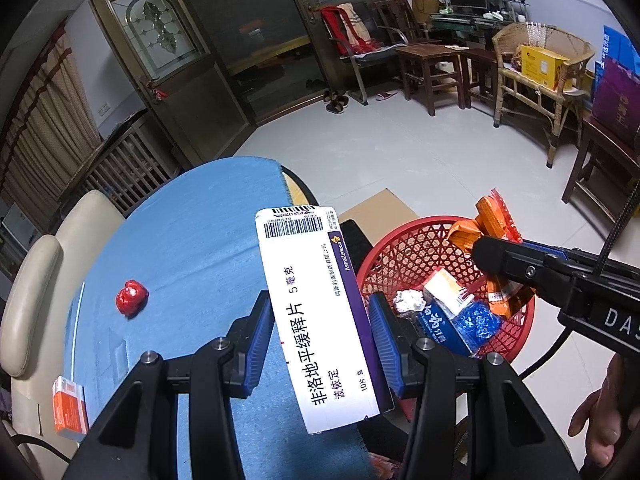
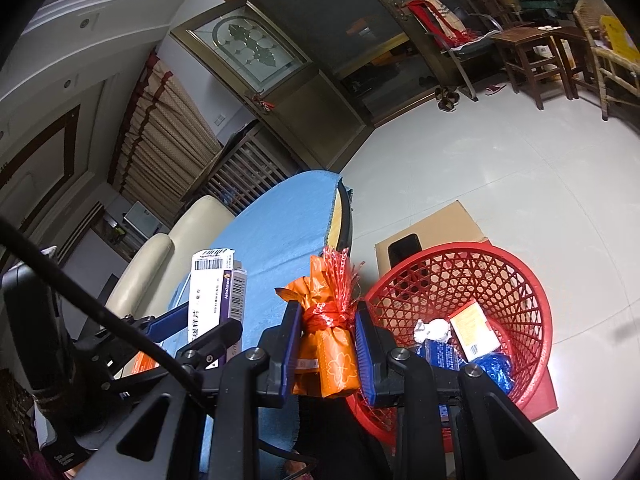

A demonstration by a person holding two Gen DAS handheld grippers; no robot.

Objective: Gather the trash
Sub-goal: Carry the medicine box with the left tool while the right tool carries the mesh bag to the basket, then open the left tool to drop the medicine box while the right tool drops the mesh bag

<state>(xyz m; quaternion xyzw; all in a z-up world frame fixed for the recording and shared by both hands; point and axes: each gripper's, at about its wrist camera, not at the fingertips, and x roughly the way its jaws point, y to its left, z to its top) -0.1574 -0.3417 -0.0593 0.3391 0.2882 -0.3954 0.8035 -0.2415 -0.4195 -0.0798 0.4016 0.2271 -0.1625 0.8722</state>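
Left tool [image 1: 320, 322] grips AstraZeneca-branded medicine box [image 1: 316, 320].

Blue cloth [image 1: 192, 240] spread over the worktop; cream leather armchair [image 1: 44, 292] just beside it, brown cardboard sheet [image 2: 436, 226] flat on the pale floor; wooden glass-paned door [image 1: 168, 64] standing open, wicker chair [image 1: 536, 68] holding a yellow box [image 1: 542, 65], dark wooden stool [image 1: 430, 68] nearby

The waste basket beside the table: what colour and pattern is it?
Red plastic basket with open lattice mesh walls, clearest in the right wrist view.
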